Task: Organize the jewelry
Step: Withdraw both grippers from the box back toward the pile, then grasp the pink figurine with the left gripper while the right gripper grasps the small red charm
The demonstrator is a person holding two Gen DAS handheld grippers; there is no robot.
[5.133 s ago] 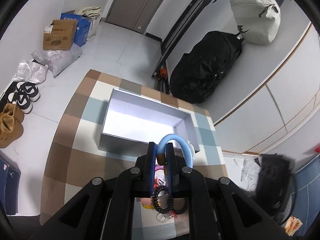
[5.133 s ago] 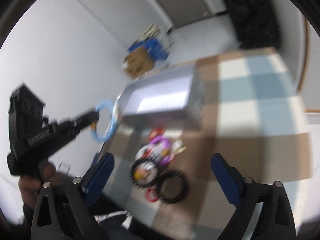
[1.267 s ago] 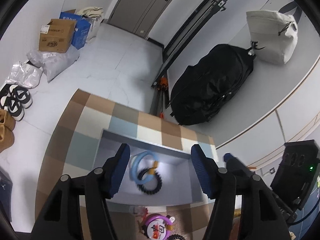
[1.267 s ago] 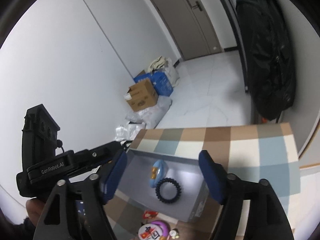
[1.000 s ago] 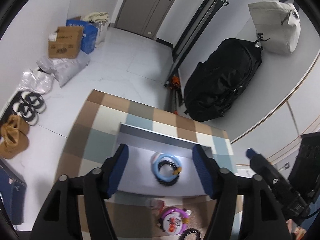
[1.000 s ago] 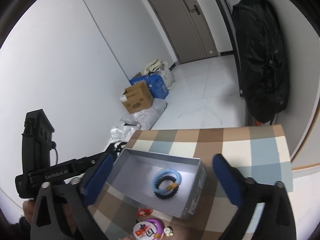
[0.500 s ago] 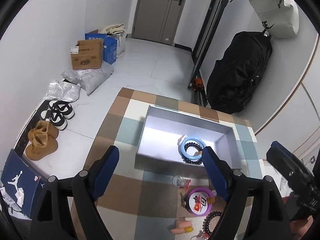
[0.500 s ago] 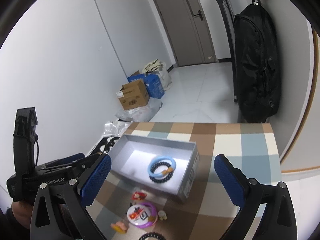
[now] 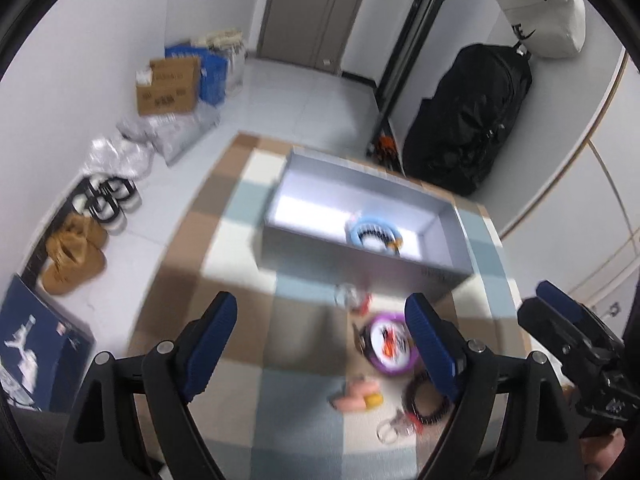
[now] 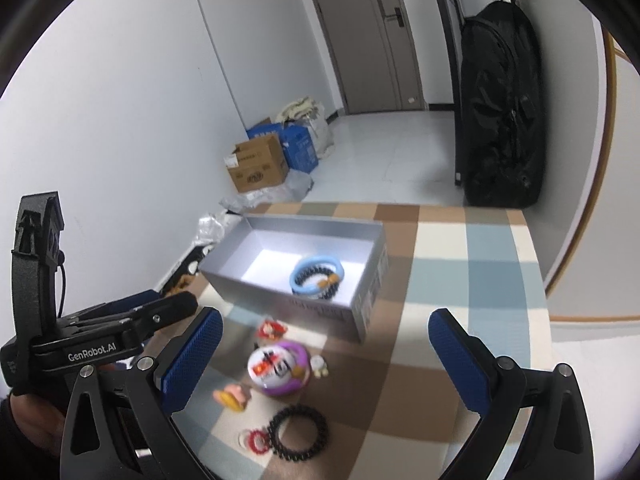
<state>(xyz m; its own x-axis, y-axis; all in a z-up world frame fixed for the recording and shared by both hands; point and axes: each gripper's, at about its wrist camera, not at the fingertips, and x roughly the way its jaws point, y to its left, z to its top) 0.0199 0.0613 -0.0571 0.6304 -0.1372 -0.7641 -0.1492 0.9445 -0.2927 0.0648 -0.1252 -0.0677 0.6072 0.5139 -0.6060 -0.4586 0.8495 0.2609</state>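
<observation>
Both grippers have pulled back from the grey box (image 10: 362,304), jaws open and empty; "GenRobot.AI" on the left gripper (image 10: 172,308).

Home entryway: shoes (image 9: 105,203), door (image 10: 362,36), hanging bags (image 9: 470,120).

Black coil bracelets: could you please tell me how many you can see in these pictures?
2. One black coil bracelet lies in the grey box, inside the blue ring. The other black coil bracelet lies on the checked cloth, nearest the camera. The box's near wall may hide more.
</observation>
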